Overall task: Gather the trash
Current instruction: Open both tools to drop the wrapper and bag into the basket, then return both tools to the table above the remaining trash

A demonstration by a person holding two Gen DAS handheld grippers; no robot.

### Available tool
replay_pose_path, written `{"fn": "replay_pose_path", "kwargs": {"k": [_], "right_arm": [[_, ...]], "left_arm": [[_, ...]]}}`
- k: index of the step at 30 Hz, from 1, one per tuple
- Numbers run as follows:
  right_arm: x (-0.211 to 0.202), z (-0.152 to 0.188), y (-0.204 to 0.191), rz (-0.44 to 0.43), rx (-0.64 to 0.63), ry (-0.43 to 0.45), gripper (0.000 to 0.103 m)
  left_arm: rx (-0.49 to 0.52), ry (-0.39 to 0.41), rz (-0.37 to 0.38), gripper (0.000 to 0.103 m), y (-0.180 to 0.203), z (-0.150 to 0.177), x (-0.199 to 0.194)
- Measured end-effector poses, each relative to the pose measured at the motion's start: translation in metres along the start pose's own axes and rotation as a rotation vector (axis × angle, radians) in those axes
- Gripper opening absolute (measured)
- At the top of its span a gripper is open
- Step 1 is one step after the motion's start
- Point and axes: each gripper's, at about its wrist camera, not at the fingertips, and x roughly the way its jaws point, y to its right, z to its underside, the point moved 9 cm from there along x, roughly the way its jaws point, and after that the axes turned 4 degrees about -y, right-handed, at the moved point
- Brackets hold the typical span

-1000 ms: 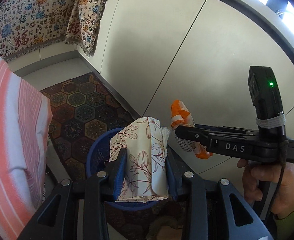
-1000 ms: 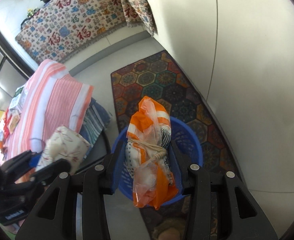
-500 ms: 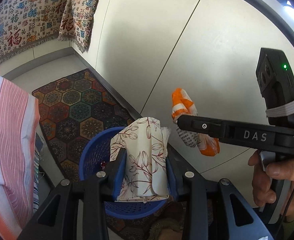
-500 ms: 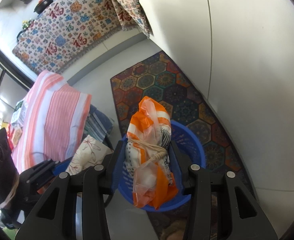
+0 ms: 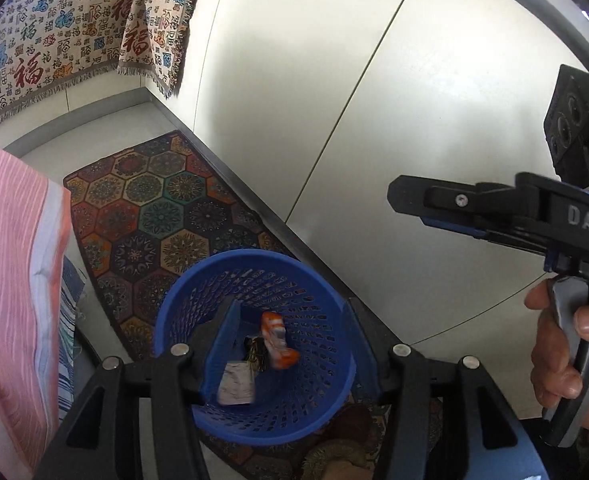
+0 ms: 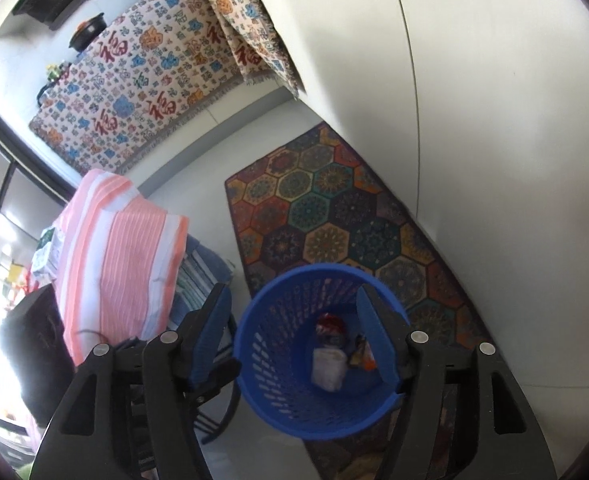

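Note:
A blue mesh basket (image 5: 166, 320) (image 6: 250, 316) stands on the floor right below both grippers. Inside it lie the orange-and-white plastic bag (image 5: 276, 340) (image 6: 365, 357) and the floral tissue pack (image 5: 236, 388) (image 6: 328, 366), both blurred. A red item (image 6: 328, 325) lies in there too. My left gripper (image 5: 292, 332) hangs over the basket with its jaws opening and nothing between its pads. My right gripper (image 6: 294, 320) is likewise above the basket, jaws opening and empty; in the left wrist view it (image 5: 408, 204) reaches in from the right.
The basket sits on a hexagon-patterned rug (image 5: 154, 208) along a white panelled wall (image 5: 334, 80). A pink-striped cloth (image 5: 10, 260) hangs close at the left. A patterned throw (image 6: 134, 92) covers furniture at the back. A person's hand (image 5: 566, 352) holds the right gripper's handle.
Both grippers opened. The floral pack dropped out of the left one and the orange bag out of the right one; both now lie in the basket.

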Motion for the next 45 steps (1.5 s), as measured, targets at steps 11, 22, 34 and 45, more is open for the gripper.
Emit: {"fn": "replay_pose_path", "kwargs": {"k": [11, 22, 34, 45], "right_arm": [[-0.006, -0.003, -0.03, 0.089, -0.116, 0.06, 0.076], [-0.003, 0.039, -0.187, 0.032, -0.463, 0.158, 0.08], [0.065, 0.154, -0.354, -0.025, -0.785, 0.004, 0.083], [0.07, 0.159, -0.349, -0.069, -0.761, 0.017, 0.094]], "left_arm": [[-0.008, 0.063, -0.042, 0.055, -0.006, 0.057, -0.091], [-0.119, 0.17, -0.197, 0.055, -0.091, 0.124, -0.224], [-0.354, 0.173, -0.572, 0.055, -0.244, 0.213, -0.322], [-0.379, 0.208, -0.611, 0.064, -0.259, 0.201, -0.324]]}}
